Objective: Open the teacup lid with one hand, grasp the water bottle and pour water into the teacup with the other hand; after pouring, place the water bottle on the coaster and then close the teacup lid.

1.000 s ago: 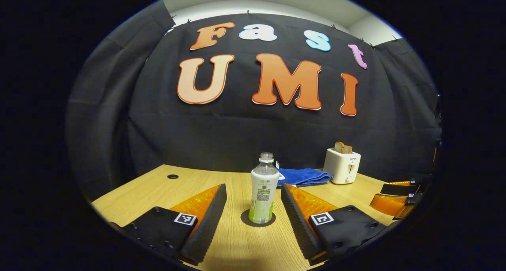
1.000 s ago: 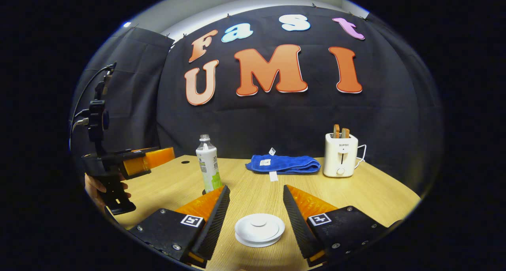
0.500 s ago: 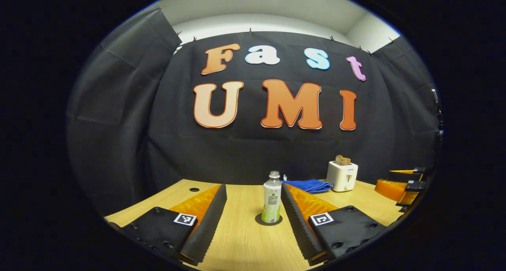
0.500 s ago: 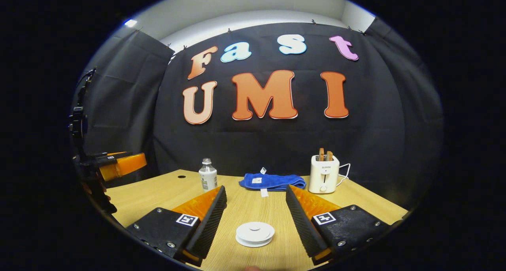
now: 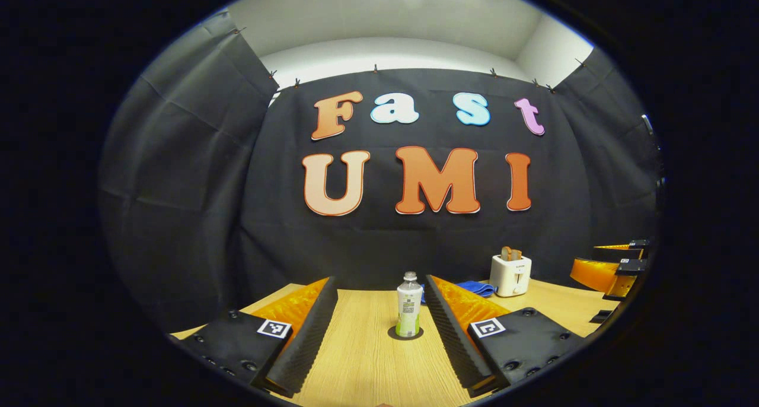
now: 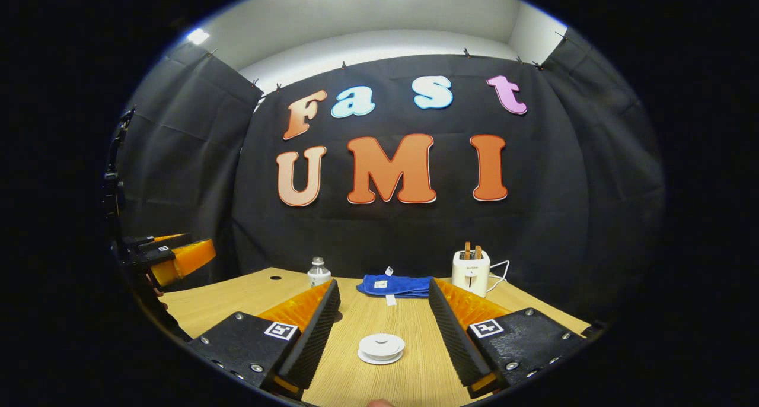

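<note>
Wooden table [image 5: 356, 359]: water bottle [image 5: 409, 304] upright on the dark coaster [image 5: 405, 334]; lidded white teacup [image 6: 380, 347] sits between the right gripper [image 6: 382, 327] fingers, untouched. Both grippers stand apart and empty. Versus 1 s ago, left gripper [image 5: 379, 327] and right have backed away; bottle and cup look smaller.

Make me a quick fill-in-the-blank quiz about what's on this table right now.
1. The water bottle stands upright on a dark round ____.
2. Bread slices stick out of the white ____.
3. The folded towel is ____ in colour.
4. The teacup has its lid ____.

Missing words: coaster; toaster; blue; on
</note>
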Motion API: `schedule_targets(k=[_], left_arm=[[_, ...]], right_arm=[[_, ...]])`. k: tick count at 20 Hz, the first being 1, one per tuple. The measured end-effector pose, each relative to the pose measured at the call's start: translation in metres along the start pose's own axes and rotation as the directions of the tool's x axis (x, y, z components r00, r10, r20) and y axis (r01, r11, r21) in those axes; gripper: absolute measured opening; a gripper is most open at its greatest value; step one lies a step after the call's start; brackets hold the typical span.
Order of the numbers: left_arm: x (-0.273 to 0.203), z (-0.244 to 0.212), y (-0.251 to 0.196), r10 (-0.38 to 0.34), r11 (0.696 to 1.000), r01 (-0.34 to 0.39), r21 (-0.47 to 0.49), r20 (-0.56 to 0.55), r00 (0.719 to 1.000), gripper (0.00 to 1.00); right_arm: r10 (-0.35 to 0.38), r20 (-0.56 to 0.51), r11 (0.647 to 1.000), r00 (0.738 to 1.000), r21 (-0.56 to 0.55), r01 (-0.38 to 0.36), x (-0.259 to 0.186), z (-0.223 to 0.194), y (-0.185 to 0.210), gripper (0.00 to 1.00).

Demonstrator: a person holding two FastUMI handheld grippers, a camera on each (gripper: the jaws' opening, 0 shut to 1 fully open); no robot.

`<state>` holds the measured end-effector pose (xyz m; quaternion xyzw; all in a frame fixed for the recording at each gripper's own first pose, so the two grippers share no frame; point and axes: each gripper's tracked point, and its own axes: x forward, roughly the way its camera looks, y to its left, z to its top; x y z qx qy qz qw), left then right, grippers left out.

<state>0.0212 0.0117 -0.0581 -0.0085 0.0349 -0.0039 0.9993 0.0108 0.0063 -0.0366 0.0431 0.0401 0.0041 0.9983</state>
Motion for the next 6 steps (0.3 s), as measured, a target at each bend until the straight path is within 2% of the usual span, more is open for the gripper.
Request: schedule_targets(k=[2,6], left_arm=[[-0.007,0.010,0.001,0.022,1.000,-0.022,-0.015,-0.010,1.000,0.94],[-0.028,0.033,-0.002,0.017,0.999,-0.017,0.040,0.005,1.000,0.93]], right_arm=[[-0.005,0.013,0.999,1.000,0.047,0.005,-0.007,0.019,0.002,0.90],[0.054,0.057,0.988,0.997,0.144,-0.062,-0.020,0.046,0.016,0.90]])
